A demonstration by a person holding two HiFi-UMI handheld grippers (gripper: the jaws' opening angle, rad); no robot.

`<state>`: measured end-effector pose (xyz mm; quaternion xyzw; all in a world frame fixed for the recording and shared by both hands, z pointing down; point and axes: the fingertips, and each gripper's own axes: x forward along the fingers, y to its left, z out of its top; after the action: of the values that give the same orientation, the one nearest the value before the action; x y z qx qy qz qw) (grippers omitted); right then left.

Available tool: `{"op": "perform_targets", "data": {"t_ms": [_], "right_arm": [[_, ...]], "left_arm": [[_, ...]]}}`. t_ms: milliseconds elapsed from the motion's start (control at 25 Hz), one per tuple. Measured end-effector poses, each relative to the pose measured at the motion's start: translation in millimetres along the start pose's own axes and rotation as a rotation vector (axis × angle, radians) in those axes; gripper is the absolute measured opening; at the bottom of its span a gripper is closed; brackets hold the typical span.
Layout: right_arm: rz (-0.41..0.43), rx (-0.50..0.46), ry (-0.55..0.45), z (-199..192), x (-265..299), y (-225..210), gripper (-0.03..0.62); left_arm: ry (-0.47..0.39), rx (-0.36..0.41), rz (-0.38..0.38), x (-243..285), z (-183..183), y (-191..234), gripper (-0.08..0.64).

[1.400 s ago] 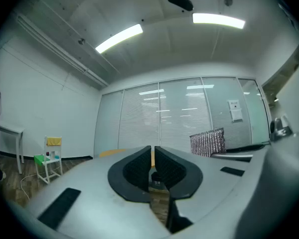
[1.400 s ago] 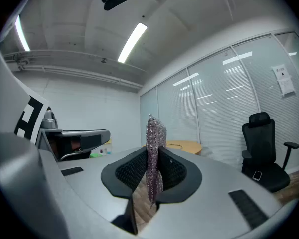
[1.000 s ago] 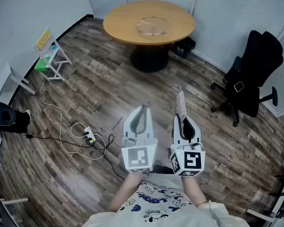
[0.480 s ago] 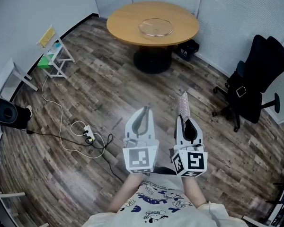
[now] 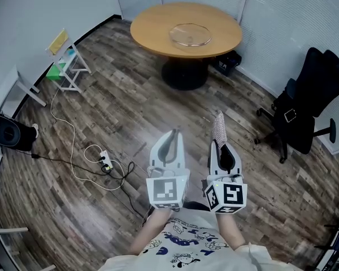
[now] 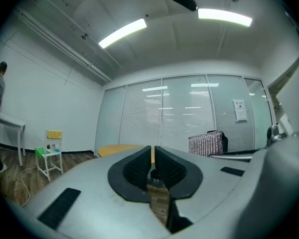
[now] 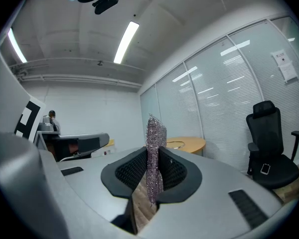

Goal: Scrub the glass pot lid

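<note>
Right hand-held gripper [image 5: 219, 145] is pinching a silvery mesh scouring pad [image 5: 217, 127] by its lower part. Most of the pad stands upright past the jaw tips, which is probably deliberate, so that mesh rather than plastic meets the glass. Just to its left, the left hand-held gripper [image 5: 170, 135] has its jaws pressed together with nothing between them. My guess is that it is kept free to steady the lid once scrubbing starts. Both are held level, side by side, close in front of the person and aimed at the far end of the room.

The glass pot lid [image 5: 190, 34] lies flat near the middle of the round wooden bench [image 5: 152, 24] at the far side, well apart from both tools, with bare plank floor [image 5: 124, 106] between. Lying centrally, it should be reachable from any side of the bench. I cannot tell whether its knob faces up or down.

Scrubbing has not begun, and this looks like the approach. A black office chair [image 5: 308, 103] stands to the right, clear of the straight path.
</note>
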<state>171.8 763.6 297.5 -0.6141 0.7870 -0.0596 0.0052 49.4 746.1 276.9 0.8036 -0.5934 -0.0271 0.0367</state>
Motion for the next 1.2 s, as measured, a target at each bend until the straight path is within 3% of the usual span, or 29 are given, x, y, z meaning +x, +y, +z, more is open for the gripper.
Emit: {"op": "perform_targets", "data": {"t_ms": [360,920,1200], "right_arm": [[-0.033,-0.005,0.015,-2.6,65.9,-6.2,0.075],[-0.071,-0.030,-0.013,22.9,213.9,5.0,0.075],[-0.088,-0.037,-0.015,23.0,262.3,5.8,0.075]], "left_arm": [[0.023,-0.014,-0.013,59.7,-11.3,36.6,0.031],[-0.009,-0.032,-0.064,193.0,17.0,120.4,0.031],[-0.010,-0.041,-0.085,237.5,16.8,145.5,0.031]]}}
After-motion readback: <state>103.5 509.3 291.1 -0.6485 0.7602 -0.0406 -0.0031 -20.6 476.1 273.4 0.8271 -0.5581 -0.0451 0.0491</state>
